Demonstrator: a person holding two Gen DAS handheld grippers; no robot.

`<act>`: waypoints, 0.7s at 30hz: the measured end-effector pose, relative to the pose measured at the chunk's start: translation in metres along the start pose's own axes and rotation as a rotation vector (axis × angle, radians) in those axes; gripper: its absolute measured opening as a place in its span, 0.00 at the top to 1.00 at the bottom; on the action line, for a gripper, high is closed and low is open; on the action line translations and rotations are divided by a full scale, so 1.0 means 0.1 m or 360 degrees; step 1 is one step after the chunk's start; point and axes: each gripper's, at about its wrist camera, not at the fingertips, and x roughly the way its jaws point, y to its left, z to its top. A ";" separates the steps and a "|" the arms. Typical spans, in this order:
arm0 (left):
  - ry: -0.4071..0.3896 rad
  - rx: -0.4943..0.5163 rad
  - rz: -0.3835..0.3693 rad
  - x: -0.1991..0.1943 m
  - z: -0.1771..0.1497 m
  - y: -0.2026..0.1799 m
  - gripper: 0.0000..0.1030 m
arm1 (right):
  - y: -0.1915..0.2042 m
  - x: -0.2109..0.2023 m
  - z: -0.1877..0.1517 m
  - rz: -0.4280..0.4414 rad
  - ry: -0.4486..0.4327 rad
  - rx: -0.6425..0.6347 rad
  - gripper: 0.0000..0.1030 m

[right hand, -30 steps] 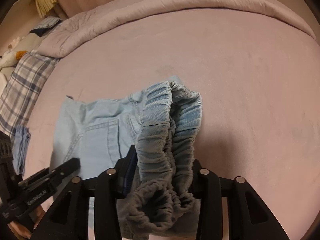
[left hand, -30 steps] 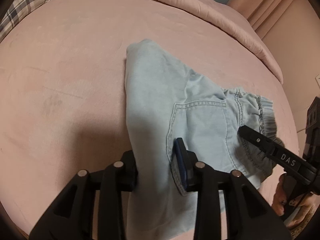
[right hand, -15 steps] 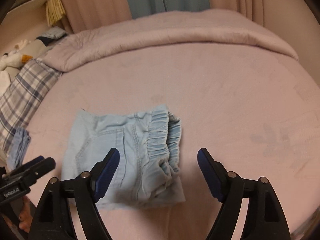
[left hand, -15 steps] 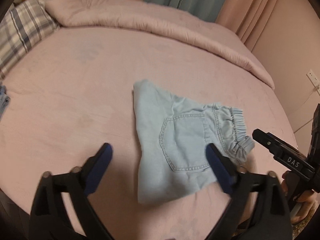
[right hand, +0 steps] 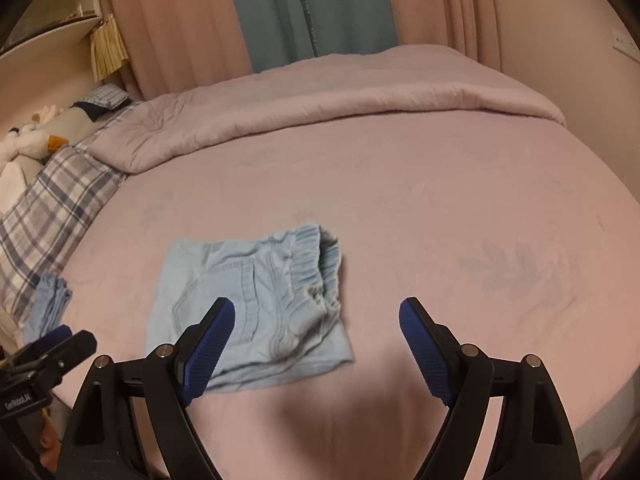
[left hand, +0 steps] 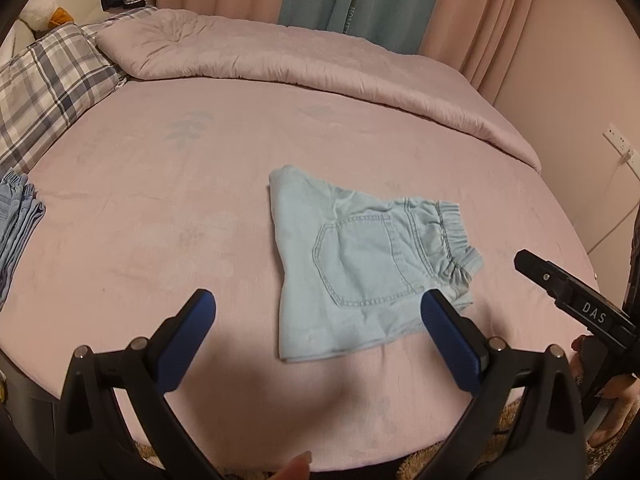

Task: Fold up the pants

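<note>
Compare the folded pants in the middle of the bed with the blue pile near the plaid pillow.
The folded pants lie alone mid-bed, in full view, back pocket up; the blue pile sits at the bed's edge, partly cut off. The pants are pale blue, the pile a deeper blue. The pile shows several stacked layers. Both rest on the pink sheet.

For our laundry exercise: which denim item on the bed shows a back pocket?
The folded pants mid-bed, lying alone; the denim pile at the left edge shows only stacked edges.
</note>
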 end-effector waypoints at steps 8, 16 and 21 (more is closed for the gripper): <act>0.0018 -0.0009 0.0011 -0.02 -0.09 -0.01 0.01 | 0.07 0.06 -0.09 0.0016 0.0060 0.0007 0.18; 0.0027 -0.0062 0.0010 -0.06 -0.12 0.05 0.01 | 0.11 0.07 -0.15 0.0020 0.0071 0.0005 0.18; 0.0033 -0.0074 0.0011 -0.05 -0.12 0.09 0.01 | 0.14 0.06 -0.15 0.0027 0.0069 -0.0002 0.18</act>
